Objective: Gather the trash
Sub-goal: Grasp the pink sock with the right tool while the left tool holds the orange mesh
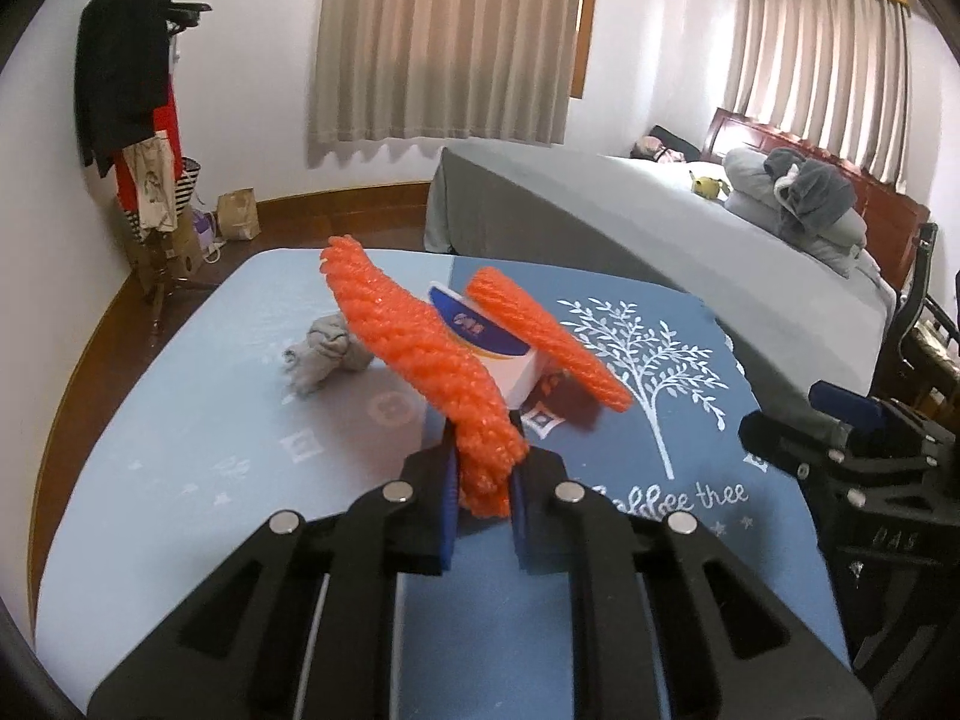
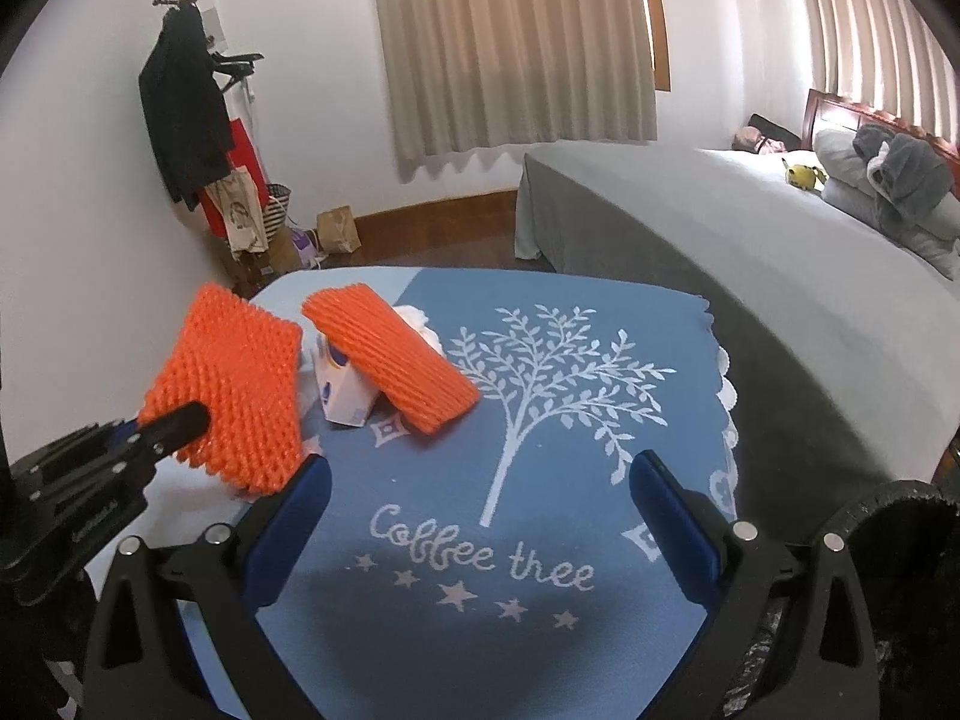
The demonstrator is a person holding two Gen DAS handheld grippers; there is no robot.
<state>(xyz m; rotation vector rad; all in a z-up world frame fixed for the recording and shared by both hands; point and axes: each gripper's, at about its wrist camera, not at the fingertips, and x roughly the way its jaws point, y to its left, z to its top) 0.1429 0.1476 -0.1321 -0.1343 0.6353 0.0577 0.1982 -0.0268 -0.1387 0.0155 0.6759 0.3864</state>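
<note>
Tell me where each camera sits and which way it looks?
Left wrist: sits on the left gripper, looking forward over the table; its fingers pinch an orange foam net.
Right wrist: sits on the right gripper, facing the same table; its fingers are spread open with nothing between them, and the left gripper shows at the left.
Both see: the held net, a second orange net leaning on the small box, and the bed.

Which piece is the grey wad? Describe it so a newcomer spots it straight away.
Start at the blue tablecloth with the white tree print. On its pale-blue side, left of the white box, lies the grey wad. It is the only crumpled grey lump there; the two foam nets are bright orange and ribbed.
</note>
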